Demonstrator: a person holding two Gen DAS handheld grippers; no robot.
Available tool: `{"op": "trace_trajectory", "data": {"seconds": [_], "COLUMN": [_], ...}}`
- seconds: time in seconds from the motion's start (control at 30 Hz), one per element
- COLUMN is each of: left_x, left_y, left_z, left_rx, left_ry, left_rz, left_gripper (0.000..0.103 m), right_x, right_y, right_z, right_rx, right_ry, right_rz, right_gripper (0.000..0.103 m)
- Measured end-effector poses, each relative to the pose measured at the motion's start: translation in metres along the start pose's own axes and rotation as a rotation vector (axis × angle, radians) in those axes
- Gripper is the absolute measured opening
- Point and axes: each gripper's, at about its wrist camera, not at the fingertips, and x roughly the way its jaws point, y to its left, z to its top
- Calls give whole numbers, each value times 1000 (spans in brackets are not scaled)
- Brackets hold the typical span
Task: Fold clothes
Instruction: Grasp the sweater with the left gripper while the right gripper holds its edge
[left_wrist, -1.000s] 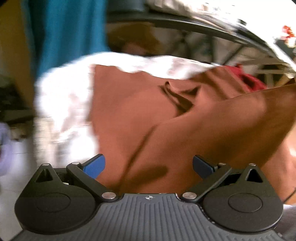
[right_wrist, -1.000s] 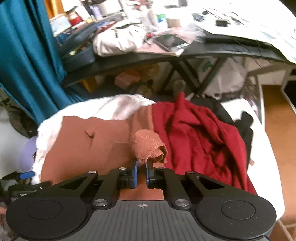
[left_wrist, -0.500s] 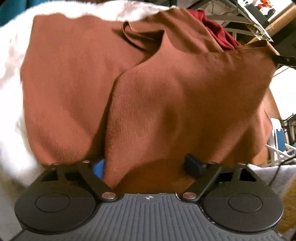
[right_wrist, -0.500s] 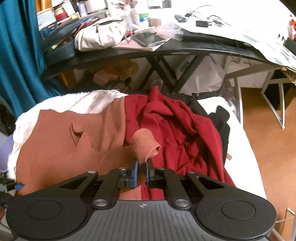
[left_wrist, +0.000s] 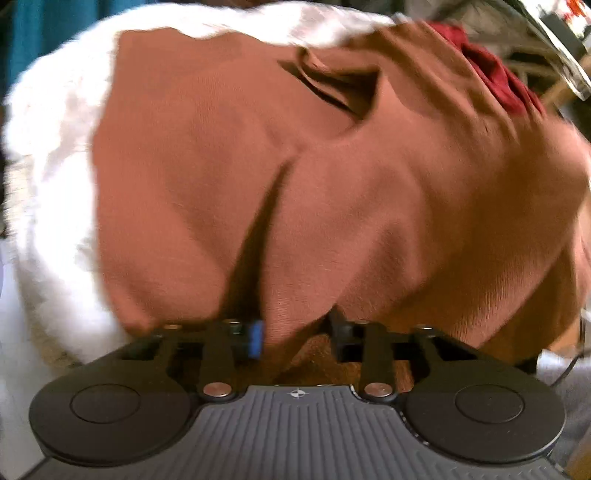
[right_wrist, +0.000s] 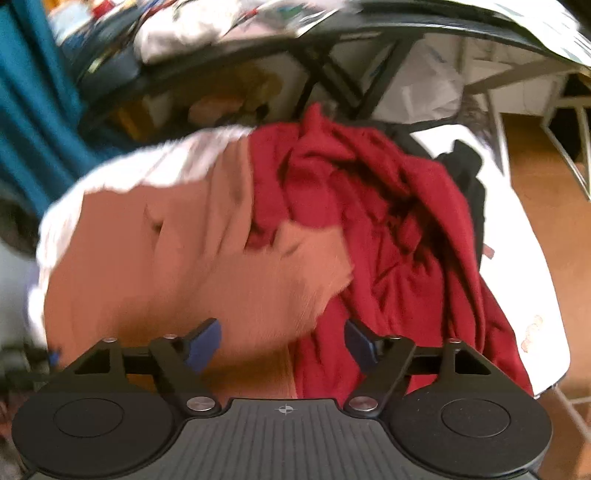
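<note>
Rust-brown garment (left_wrist: 229, 177) lay on white fleece blanket (left_wrist: 55, 122), red sweater (right_wrist: 399, 229) at right; left gripper (left_wrist: 295, 336) pinched near fold, jaws not fully together; right gripper (right_wrist: 282, 341) released, spread; advice: draw fold taut, align edges.

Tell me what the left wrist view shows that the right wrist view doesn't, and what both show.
Only the left wrist view shows the left tool, its jaws partly closed around a fold of the brown garment. Only the right wrist view shows the right tool, open and holding nothing, plus the black desk, black garment and teal curtain. Both show the brown garment, the red garment and the white blanket.
</note>
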Motion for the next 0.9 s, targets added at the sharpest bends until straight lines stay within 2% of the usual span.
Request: {"op": "trace_trajectory", "data": {"seconds": [0.13,0.23,0.27,0.3,0.33,0.37,0.4,0.53,0.6,0.67,0.7,0.73,0.77,0.9], "left_x": [-48,-86,-93,-102,-110,-118,-123,-118,-99,-73,-60,-48,-39,-11], "left_y": [18,26,19,18,14,11,10,8,7,7,6,4,3,-4], "left_z": [-1,-2,0,-1,-2,-4,-8,-27,-31,-31,-30,-29,-29,-28], "left_rx": [-102,-188,-203,-215,-227,-239,-248,-251,-220,-157,-121,-87,-57,54], "left_ry": [-140,-242,-264,-283,-299,-310,-316,-276,-237,-198,-171,-144,-121,-37], "left_rz": [14,8,12,16,15,4,-10,-8,4,32,53,72,84,121], "left_gripper": [12,12,12,12,11,11,12,13,16,37,57,66,66,70], "right_x": [23,40,43,41,36,30,23,-12,-15,-6,2,10,18,34], "right_y": [18,29,33,35,38,40,42,64,76,85,87,89,90,82], "right_z": [-16,-25,-27,-26,-24,-22,-18,-3,0,-1,-2,-4,-8,-19], "right_rx": [-124,-167,-171,-169,-165,-153,-137,-163,-199,-233,-248,-263,-276,-292], "right_ry": [80,137,147,142,131,120,104,-31,-46,-27,-4,24,50,102], "right_rz": [37,51,52,53,55,62,82,145,202,237,241,244,238,198], "right_gripper": [74,72,60,53,40,17,11,8,9,11,16,20,27,30]}}
